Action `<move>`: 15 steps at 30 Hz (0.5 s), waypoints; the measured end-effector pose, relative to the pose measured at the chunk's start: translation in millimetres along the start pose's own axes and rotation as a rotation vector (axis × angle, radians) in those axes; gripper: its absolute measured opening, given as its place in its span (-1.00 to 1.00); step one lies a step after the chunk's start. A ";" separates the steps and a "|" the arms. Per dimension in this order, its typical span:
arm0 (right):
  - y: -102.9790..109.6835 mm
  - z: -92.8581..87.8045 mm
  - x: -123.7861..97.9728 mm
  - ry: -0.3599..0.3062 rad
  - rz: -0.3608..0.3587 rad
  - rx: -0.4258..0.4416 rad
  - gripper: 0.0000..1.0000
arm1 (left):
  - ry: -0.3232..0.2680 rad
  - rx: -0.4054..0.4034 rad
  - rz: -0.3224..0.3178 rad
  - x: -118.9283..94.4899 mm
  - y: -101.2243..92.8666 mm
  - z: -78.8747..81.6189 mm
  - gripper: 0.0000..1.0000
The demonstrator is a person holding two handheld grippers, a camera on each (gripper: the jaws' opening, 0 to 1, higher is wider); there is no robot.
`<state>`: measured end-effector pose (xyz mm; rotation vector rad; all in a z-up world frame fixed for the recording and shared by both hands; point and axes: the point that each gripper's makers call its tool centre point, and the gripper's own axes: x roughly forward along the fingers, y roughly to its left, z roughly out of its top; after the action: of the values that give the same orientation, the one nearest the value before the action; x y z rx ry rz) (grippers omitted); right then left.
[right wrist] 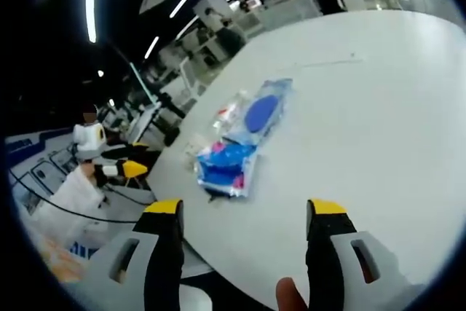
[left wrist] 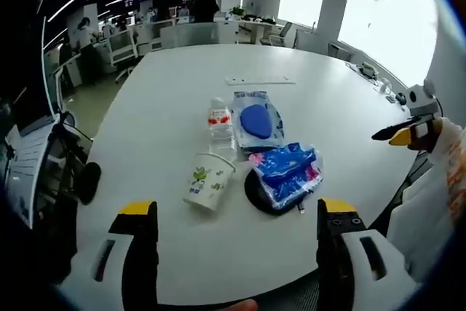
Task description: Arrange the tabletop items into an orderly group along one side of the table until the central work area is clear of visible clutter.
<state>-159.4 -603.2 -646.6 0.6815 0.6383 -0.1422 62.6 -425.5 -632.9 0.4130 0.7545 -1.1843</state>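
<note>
Several items sit bunched on the white table: a paper cup with a leaf print, a small water bottle, a clear bag holding a blue oval thing, and a blue and pink packet lying over a black round pad. My left gripper is open near the table's edge, just short of the cup, holding nothing. My right gripper is open over bare table, with the packet and clear bag ahead to its left. The right gripper also shows beyond the table's right edge.
A thin pale strip lies farther across the table, and small dark items sit near its right rim. Office chairs stand along the left side. Desks and people are at the back of the room.
</note>
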 end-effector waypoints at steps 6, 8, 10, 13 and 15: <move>-3.0 1.2 -1.1 -0.005 -0.006 0.005 0.34 | 0.029 0.035 -0.008 2.2 -1.1 -5.8 0.85; -2.9 0.9 -1.1 -0.005 -0.006 0.007 0.34 | 0.033 0.038 -0.003 1.6 0.1 -7.2 0.84; -3.0 -0.1 -1.1 -0.002 -0.006 0.005 0.34 | 0.030 0.029 0.000 0.5 1.6 -7.2 0.84; -3.5 -1.5 -0.9 0.002 -0.004 0.004 0.33 | 0.026 0.023 0.004 0.1 2.1 -6.9 0.84; -4.3 -2.2 -0.8 0.003 -0.005 0.006 0.33 | 0.027 0.026 0.006 0.1 2.0 -7.3 0.84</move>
<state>-162.6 -605.2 -649.7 0.6857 0.6428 -0.1477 62.2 -420.2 -638.2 0.4536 0.7616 -1.1863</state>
